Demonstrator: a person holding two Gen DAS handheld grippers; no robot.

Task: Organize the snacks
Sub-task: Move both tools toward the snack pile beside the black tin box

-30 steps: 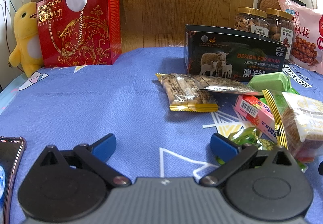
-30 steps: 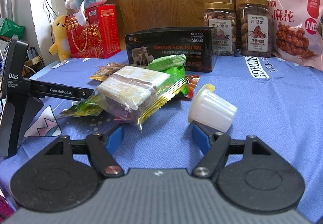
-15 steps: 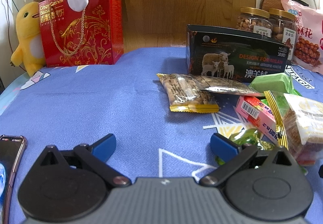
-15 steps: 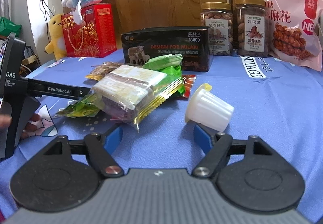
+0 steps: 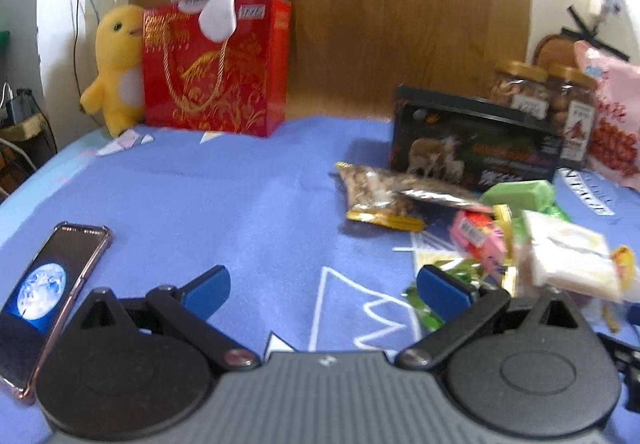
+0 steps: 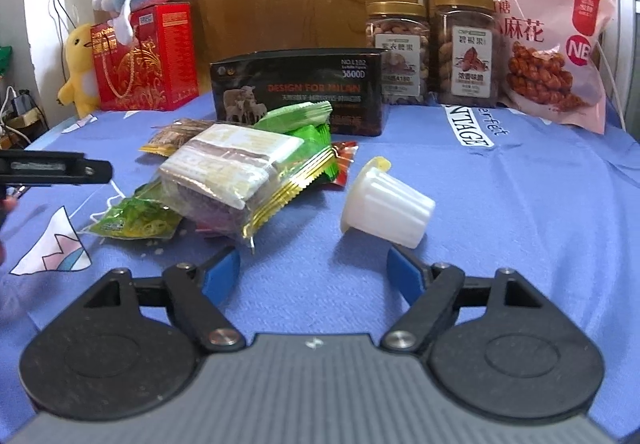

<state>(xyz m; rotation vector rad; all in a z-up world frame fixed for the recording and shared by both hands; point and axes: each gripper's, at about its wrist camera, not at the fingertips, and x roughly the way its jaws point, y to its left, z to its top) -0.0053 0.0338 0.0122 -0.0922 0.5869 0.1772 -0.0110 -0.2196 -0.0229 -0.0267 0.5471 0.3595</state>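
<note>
A pile of snack packets lies on the blue cloth: a clear-wrapped cake packet (image 6: 232, 167) on top, green packets (image 6: 296, 119), a nut bar packet (image 5: 376, 195), a pink packet (image 5: 476, 238). A white jelly cup (image 6: 386, 205) lies on its side to the right of the pile. A black open box (image 6: 300, 91) stands behind them. My left gripper (image 5: 324, 290) is open and empty, left of the pile. My right gripper (image 6: 314, 274) is open and empty, just in front of the cup and the pile.
A red gift box (image 5: 216, 67) with plush toys stands at the back left. Two nut jars (image 6: 432, 47) and a pink snack bag (image 6: 548, 51) stand at the back right. A phone (image 5: 44, 292) lies at the left near my left gripper.
The left gripper has lifted and pulled back, so more of the phone and table shows. The right gripper has risen slightly. Both stay open.
</note>
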